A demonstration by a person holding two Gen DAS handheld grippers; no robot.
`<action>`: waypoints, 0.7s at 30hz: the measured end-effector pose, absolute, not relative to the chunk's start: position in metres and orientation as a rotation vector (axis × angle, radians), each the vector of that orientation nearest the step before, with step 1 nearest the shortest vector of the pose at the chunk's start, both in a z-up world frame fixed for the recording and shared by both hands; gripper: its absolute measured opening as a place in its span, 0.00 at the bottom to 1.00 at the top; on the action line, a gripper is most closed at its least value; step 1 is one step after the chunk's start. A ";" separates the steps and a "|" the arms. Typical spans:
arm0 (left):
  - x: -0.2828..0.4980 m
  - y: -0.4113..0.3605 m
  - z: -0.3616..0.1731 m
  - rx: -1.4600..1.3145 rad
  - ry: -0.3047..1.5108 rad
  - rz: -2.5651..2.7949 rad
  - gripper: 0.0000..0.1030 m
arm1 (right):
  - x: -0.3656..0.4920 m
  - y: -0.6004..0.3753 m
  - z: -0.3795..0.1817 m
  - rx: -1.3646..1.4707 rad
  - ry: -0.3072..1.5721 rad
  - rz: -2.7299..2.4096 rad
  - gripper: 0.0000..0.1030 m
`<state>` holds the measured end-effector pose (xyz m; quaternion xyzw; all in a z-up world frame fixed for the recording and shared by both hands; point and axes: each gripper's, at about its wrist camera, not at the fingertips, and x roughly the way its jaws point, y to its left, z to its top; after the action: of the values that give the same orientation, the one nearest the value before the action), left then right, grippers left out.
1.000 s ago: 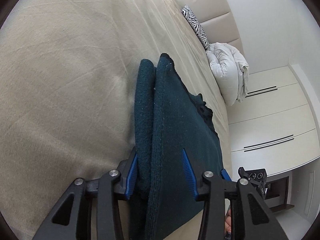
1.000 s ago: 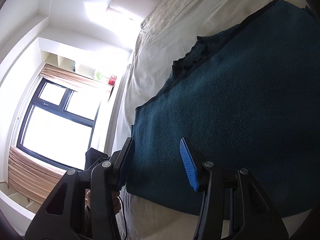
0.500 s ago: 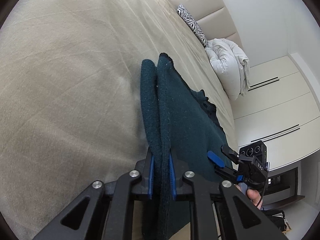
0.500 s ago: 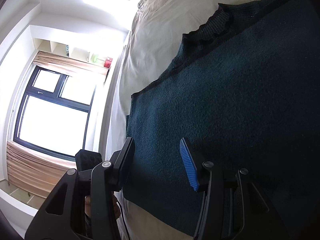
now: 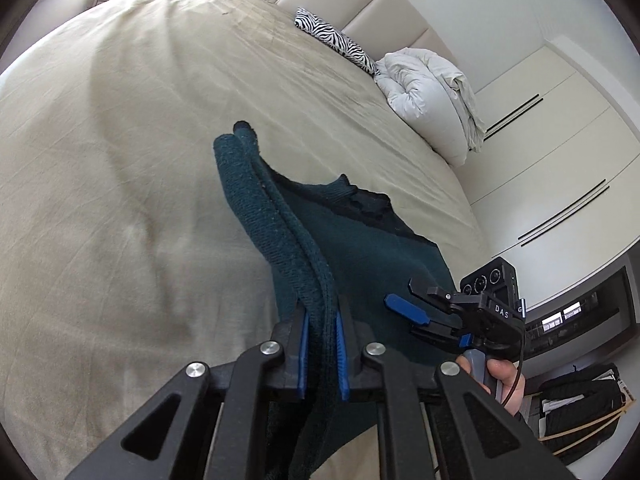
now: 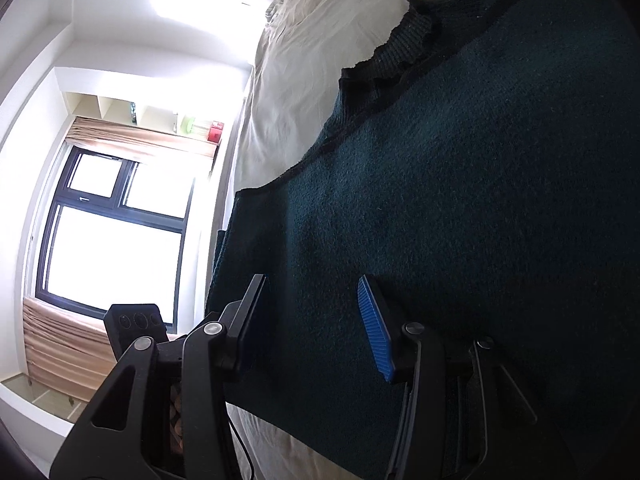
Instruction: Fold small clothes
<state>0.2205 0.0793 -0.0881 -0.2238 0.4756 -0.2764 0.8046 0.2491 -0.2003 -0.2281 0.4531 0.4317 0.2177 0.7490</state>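
Lying on beige bed (image 5: 120, 160), dark teal knit sweater (image 5: 360, 248), doubled edge lifted

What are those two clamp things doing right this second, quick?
Left gripper: closed, pinching the doubled edge of the dark teal sweater.
Right gripper: open, holding nothing, jaws apart over the sweater.

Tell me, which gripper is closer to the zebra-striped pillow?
Left. The left gripper points up the bed toward the zebra-striped pillow; the right gripper sits lower, beside it.
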 end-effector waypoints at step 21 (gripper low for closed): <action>0.222 -0.092 -0.108 -0.427 1.020 -0.816 0.32 | 0.223 -0.333 -0.252 1.257 0.901 0.471 0.54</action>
<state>0.2218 -0.0923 -0.1083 -0.1971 0.4706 -0.3766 0.7732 0.2227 -0.3326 -0.2522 0.5623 0.4032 0.2106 0.6906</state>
